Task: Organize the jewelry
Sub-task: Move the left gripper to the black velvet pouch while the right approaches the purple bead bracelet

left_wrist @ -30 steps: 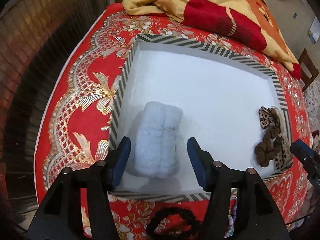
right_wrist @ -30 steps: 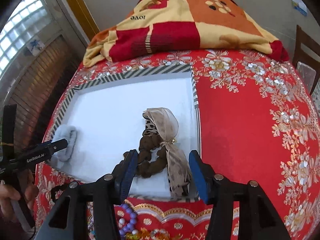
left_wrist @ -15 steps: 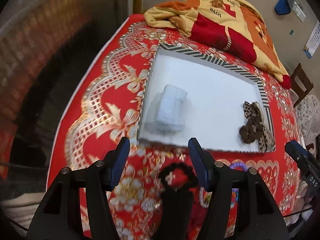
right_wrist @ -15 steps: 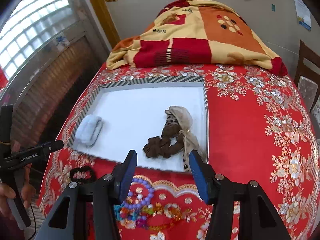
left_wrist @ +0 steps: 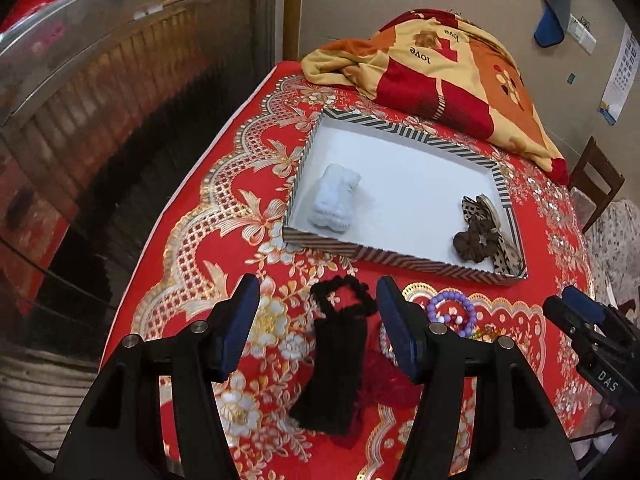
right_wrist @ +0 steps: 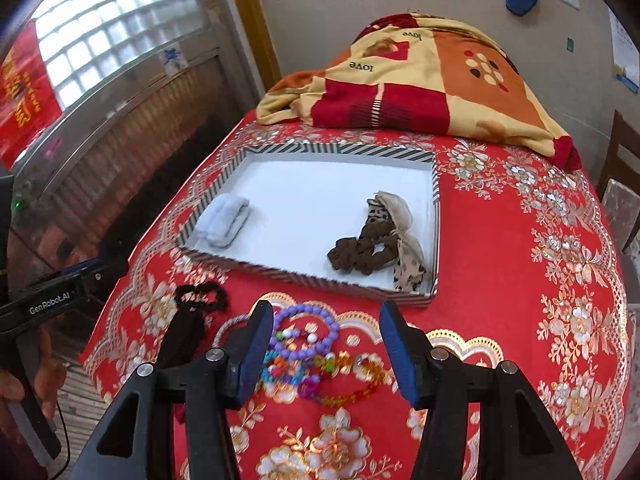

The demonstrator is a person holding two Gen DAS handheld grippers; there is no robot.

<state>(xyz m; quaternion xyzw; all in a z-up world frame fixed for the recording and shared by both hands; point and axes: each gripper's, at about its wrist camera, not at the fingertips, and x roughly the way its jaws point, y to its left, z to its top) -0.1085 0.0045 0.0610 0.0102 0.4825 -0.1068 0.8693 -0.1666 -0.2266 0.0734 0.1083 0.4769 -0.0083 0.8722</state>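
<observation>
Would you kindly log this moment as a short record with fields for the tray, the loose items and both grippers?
tray: striped-rim white tray on red floral tablecloth
in tray: pale blue fluffy scrunchie; brown scrunchie; leopard-print scrunchie
on cloth: black scrunchie; purple bead bracelet
left gripper: open, empty
right gripper: open, empty

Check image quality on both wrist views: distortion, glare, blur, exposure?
Left wrist: heavy fisheye bending, dark vignette corners; tray and black scrunchie sharp; glass at left shows reflections. Right wrist: same barrel warp; glass-block window overexposed, tray's white floor bright but not clipped; beaded bracelets crisp between the open right gripper; little motion blur.
</observation>
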